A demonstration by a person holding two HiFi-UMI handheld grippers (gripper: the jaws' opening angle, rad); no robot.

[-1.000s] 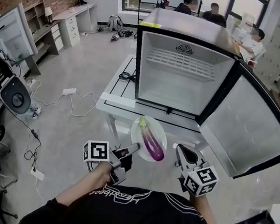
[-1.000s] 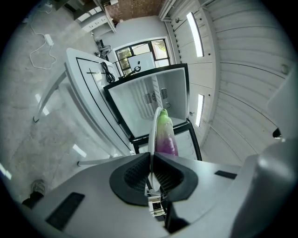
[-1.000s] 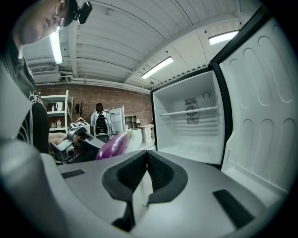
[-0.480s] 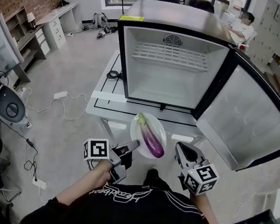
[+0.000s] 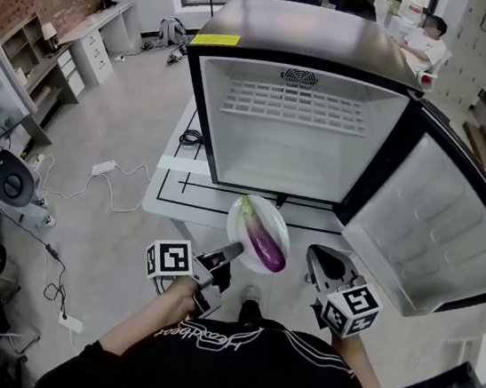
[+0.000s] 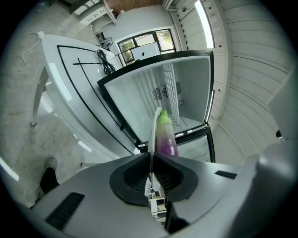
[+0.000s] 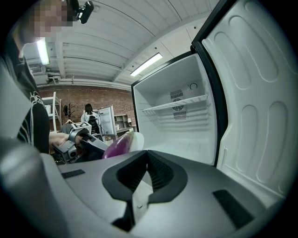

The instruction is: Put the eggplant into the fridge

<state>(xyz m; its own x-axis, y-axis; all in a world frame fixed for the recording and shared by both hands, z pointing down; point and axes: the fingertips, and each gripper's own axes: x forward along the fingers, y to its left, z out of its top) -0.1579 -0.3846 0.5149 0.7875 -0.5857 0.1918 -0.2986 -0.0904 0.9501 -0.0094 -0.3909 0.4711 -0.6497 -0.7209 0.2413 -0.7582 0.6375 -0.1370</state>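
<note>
A purple eggplant point(image 5: 265, 241) with a green stem lies on a white plate point(image 5: 241, 231). My left gripper point(image 5: 233, 252) is shut on the plate's near rim and holds it level in front of the open fridge point(image 5: 295, 142). In the left gripper view the plate point(image 6: 152, 132) stands edge-on between the jaws, the eggplant point(image 6: 165, 135) beside it. My right gripper point(image 5: 317, 260) is to the right of the plate, shut with nothing in it. The right gripper view shows the eggplant point(image 7: 116, 145) at the left and the empty fridge interior point(image 7: 181, 125) ahead.
The fridge stands on a white table point(image 5: 172, 189) and has a wire shelf point(image 5: 291, 106) inside. Its door point(image 5: 444, 235) swings open to the right. Cables point(image 5: 114, 184) lie on the floor at the left. People sit behind the fridge.
Both grippers and the plate with the eggplant have come closer to the fridge, which now fills more of the head view. The grip on the plate is unchanged.
</note>
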